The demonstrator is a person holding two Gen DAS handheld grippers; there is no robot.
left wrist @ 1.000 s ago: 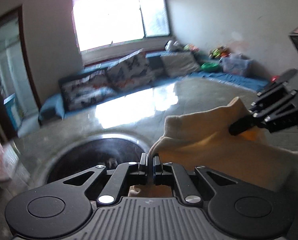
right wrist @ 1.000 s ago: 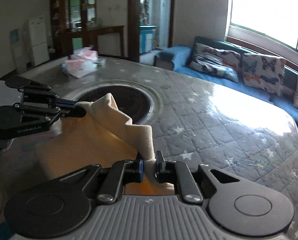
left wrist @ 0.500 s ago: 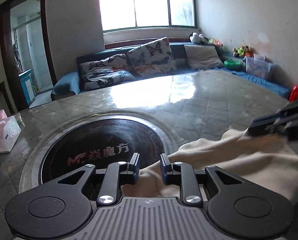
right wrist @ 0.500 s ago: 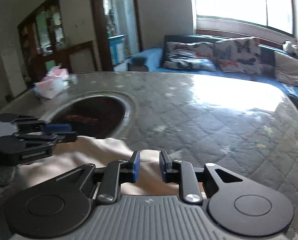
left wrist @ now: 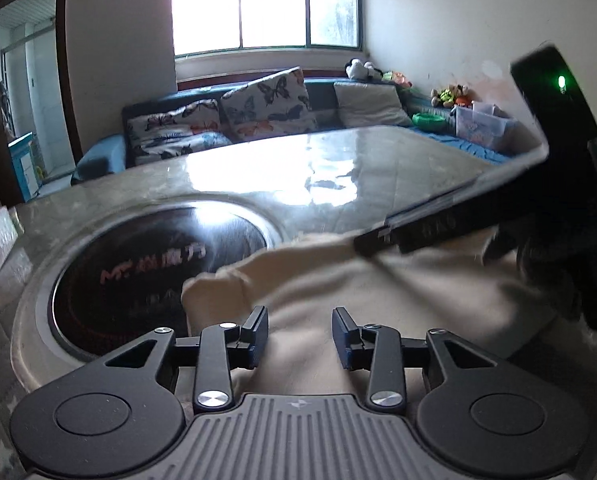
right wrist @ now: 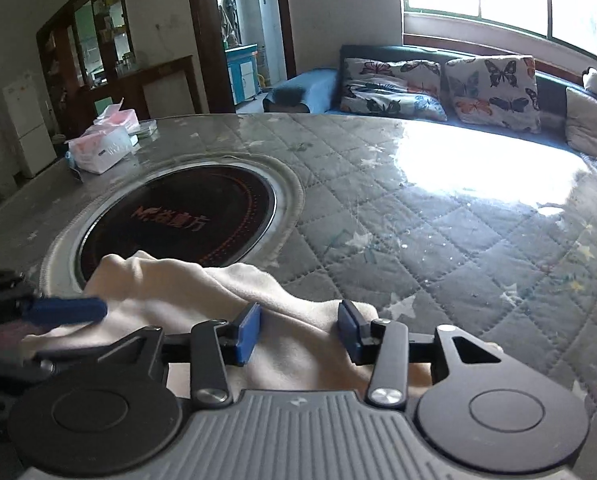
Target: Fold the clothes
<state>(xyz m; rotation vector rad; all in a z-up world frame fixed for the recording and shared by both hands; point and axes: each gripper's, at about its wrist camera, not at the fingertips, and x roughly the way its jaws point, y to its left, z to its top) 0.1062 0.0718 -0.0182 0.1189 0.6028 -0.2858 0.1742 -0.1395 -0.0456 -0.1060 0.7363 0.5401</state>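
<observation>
You are letting go of the cream garment [right wrist: 202, 292] right now: the left gripper [left wrist: 300, 334] and the right gripper [right wrist: 296, 330] are both spreading their jaws, with cloth lying under and between the pads but no longer pinched, as far as both wrist views show. To finish this release cleanly, keep opening until each pad is standing clear of the fabric, then draw back along the fingers' own line instead of sideways, so you are not dragging the fold crooked. The garment is resting on the quilted table [right wrist: 438, 208], near you, with its far left corner overlapping the rim of the round inset cooker [right wrist: 186, 216]. Its long axis is running from one gripper to the other, roughly across both views. The far edge is bunching slightly, so I judge it needs smoothing before the next fold.
</observation>
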